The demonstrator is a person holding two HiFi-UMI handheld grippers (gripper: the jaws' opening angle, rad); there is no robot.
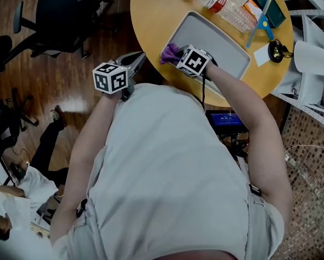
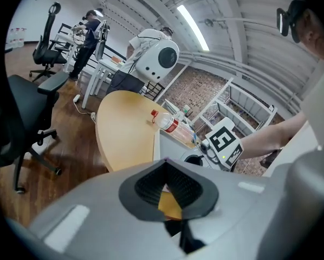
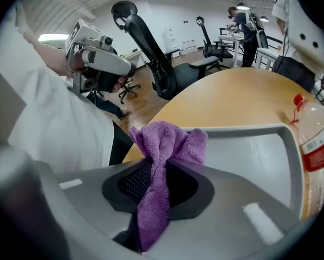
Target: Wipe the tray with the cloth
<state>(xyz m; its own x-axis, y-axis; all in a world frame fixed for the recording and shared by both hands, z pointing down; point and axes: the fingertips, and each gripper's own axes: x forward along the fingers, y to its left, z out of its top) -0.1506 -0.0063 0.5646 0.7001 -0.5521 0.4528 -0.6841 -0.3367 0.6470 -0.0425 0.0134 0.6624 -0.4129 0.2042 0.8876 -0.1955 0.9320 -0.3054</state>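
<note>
A grey tray (image 1: 219, 42) lies on the round wooden table (image 1: 156, 10), near its front edge. My right gripper (image 1: 177, 57) is over the tray's near left corner, shut on a purple cloth (image 1: 170, 52). In the right gripper view the cloth (image 3: 170, 142) bunches out past the jaws of the right gripper (image 3: 162, 161), above the tray's (image 3: 259, 161) near rim. My left gripper (image 1: 138, 62) hovers just off the table's edge, left of the tray. Its jaws meet at the tips with nothing between them. The left gripper view looks past the left gripper (image 2: 164, 164) towards the tray (image 2: 170, 148).
A plastic bottle (image 1: 222, 5) with a red label lies beyond the tray, next to a teal book (image 1: 274, 5), a blue-handled tool (image 1: 261, 21) and a small black object (image 1: 277, 49). Black office chairs (image 1: 64, 15) stand on the wood floor at left. White shelving (image 1: 313, 58) is at right.
</note>
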